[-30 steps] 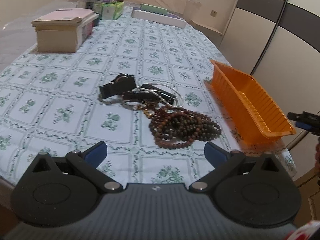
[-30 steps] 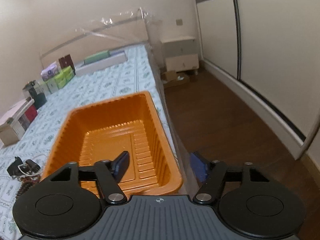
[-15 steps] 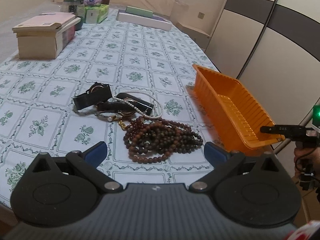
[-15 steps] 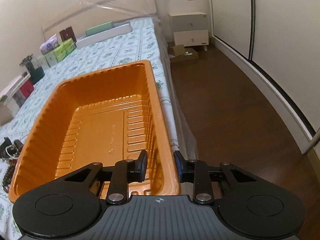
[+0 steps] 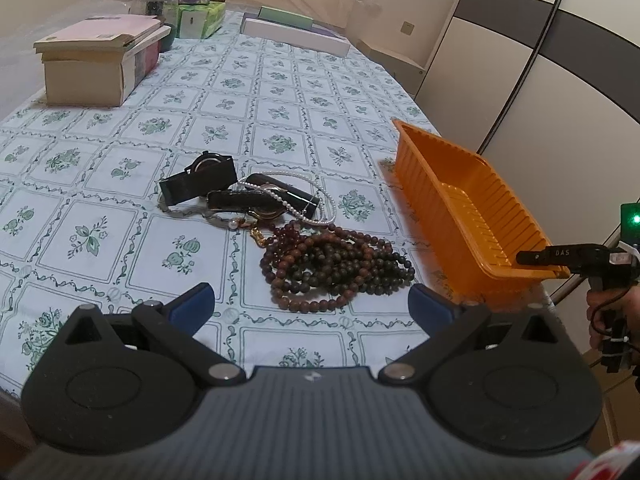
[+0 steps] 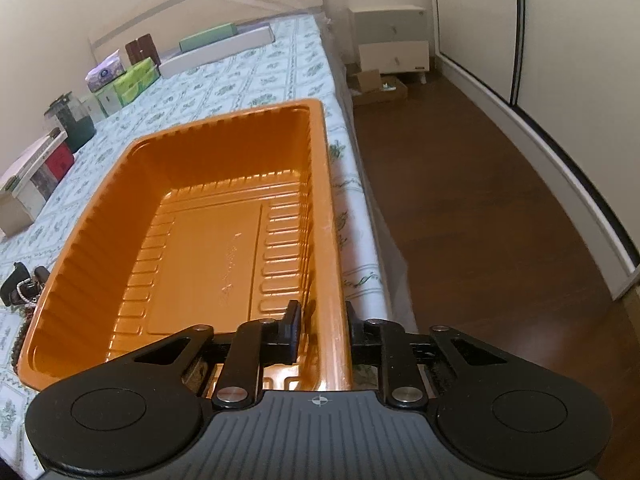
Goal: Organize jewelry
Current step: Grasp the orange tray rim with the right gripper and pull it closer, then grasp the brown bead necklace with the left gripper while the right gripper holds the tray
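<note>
Right claw (image 6: 320,330) is closing on the orange tray's (image 6: 224,240) near wall, one finger inside (probably to drag it nearer); left claw (image 5: 312,304) is hovering open over the beads (image 5: 336,268) beside it.

The tray (image 6: 224,216) is thin orange plastic, glossy, with ribbed walls and a smooth floor panel. The surface (image 5: 280,92) wears a matt printed cloth, green flowers on white, under clear plastic film at its right edge. The beads (image 5: 336,268) look like polished brown wood. The pearls (image 5: 304,216) have a soft sheen. The watch (image 5: 200,180) is matt black. Each claw (image 5: 310,304) is matt black plastic with blue pads (image 5: 192,304). The box (image 5: 86,76) is plain cardboard. The floor (image 6: 472,208) is dark, semi-gloss wood.
</note>
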A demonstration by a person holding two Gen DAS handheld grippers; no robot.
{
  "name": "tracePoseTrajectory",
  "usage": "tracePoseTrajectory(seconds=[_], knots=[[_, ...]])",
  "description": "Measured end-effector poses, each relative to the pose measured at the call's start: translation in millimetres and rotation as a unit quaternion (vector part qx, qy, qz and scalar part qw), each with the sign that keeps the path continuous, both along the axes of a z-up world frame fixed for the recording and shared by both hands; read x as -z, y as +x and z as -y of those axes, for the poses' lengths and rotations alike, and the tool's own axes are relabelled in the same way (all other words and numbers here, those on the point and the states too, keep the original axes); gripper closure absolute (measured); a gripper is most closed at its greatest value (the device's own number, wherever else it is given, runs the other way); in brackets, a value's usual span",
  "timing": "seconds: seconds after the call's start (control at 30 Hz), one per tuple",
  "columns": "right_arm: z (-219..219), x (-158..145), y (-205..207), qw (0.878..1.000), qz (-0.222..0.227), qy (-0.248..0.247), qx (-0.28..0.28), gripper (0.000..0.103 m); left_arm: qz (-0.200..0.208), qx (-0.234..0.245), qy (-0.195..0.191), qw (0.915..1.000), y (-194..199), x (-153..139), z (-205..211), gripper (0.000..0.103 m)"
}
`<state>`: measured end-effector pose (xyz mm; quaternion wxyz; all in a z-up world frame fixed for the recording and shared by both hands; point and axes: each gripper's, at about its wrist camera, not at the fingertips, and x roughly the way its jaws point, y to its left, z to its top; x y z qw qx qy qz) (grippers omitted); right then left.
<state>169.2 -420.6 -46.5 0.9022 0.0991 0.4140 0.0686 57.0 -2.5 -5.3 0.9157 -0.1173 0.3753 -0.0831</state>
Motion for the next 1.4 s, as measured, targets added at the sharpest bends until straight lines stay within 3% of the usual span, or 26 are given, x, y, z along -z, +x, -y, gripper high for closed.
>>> tracePoseTrajectory(seconds=[0.03, 0.23, 0.7, 0.9, 1.13, 1.3, 1.37, 1.4], knots=[[-1.6, -1.2, -1.0, 1.000, 0.003, -0.001, 0.001, 0.094, 0.002, 0.002, 0.001, 1.0000, -0.8, -0.6, 0.1, 0.001], [-13.0, -10.3, -6.3, 1.000, 0.014, -0.021, 0.006, 0.097, 0.007, 0.006, 0.008, 0.9999, -2.2, -3.2, -1.0, 0.001], [-65.2, -59.0, -24.7, 0.984, 0.073, -0.162, -0.023, 0.101, 0.000, 0.048, 0.023, 0.9986, 15.3, 5.1, -1.1, 0.009], [-82.3, -63.6, -28.8, 0.973, 0.081, -0.209, -0.061, 0.101, -0.004, 0.095, 0.069, 0.9931, 27.8, 15.4, 3.6, 0.028], [-87.6, -60.7, -27.8, 0.971, 0.079, -0.216, -0.065, 0.101, -0.015, 0.119, 0.083, 0.9893, 54.1, 23.5, -3.8, 0.066], [-88.3, -58.0, -29.2, 0.970, 0.076, -0.220, -0.066, 0.101, -0.030, 0.136, 0.095, 0.9857, 70.8, 31.8, -1.5, 0.073], [-86.3, -56.5, -30.3, 0.970, 0.075, -0.221, -0.067, 0.101, -0.039, 0.143, 0.099, 0.9840, 75.1, 35.8, 0.6, 0.086], [-86.7, -56.1, -29.7, 0.970, 0.074, -0.222, -0.067, 0.101, -0.040, 0.148, 0.104, 0.9828, 76.1, 37.1, 2.0, 0.088]])
